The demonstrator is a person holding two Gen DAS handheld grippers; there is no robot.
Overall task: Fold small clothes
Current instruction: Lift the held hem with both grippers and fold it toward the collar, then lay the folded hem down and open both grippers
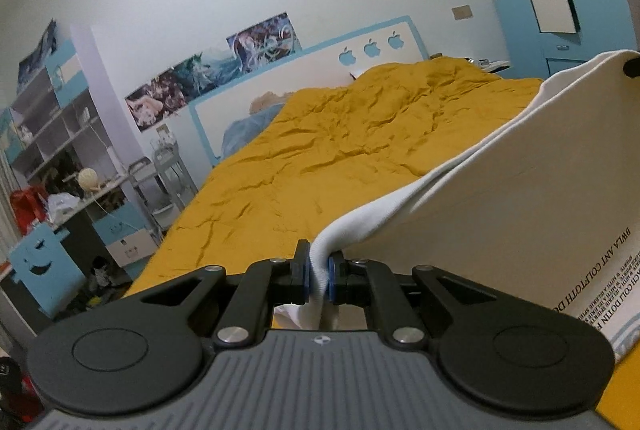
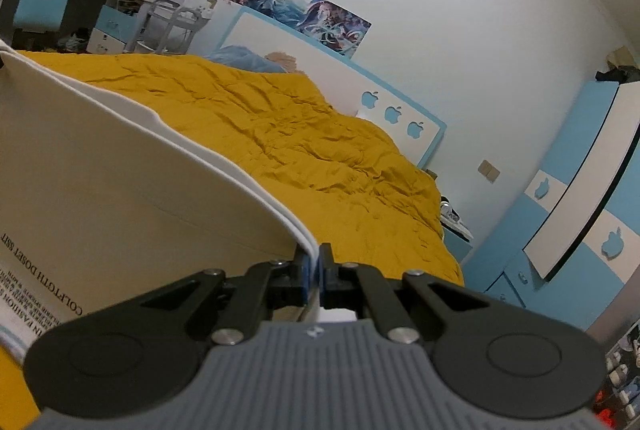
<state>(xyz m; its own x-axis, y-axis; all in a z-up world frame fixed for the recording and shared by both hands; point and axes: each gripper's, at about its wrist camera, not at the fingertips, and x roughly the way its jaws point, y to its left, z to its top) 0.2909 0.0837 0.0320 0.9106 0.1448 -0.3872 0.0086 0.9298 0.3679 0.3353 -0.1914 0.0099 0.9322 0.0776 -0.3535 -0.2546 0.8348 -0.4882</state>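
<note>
a wide bed [image 1: 320,157] covered by a rumpled mustard-yellow sheet fills the middle of both views, running back to a white headboard [image 1: 304,77] with a blue border and apple-shaped cutouts. over it hangs a white t-shirt [image 1: 520,189], stretched in the air between the two grippers, with black printed lettering showing upside down on its lower part. in the left wrist view the shirt spreads to the right of the left gripper [image 1: 319,272], rising from the pinched corner toward the far upper right, where a dark tip of the other tool shows at the cloth's top corner. the left gripper is clamped on a bunched fold of the shirt's edge, the blue pads [image 1: 331,278] pressing the fabric from both sides. in the right wrist view the shirt [image 2: 120,169] spreads to the left of the right gripper [image 2: 315,278], its doubled top edge curving down into the closed fingers, which pinch the thin layers tight. the shirt's upper edge runs taut between the two grips, while its lower part drops out of sight below the tools. the yellow sheet beyond the cloth lies bare of other items, giving open room ahead. a blue pillow [image 1: 248,129] rests by the headboard. along the far side stand a cluttered desk with shelves [image 1: 60,149] and a blue chair [image 1: 40,266]; a blue and white wardrobe [image 2: 580,209] lines the other side.
</note>
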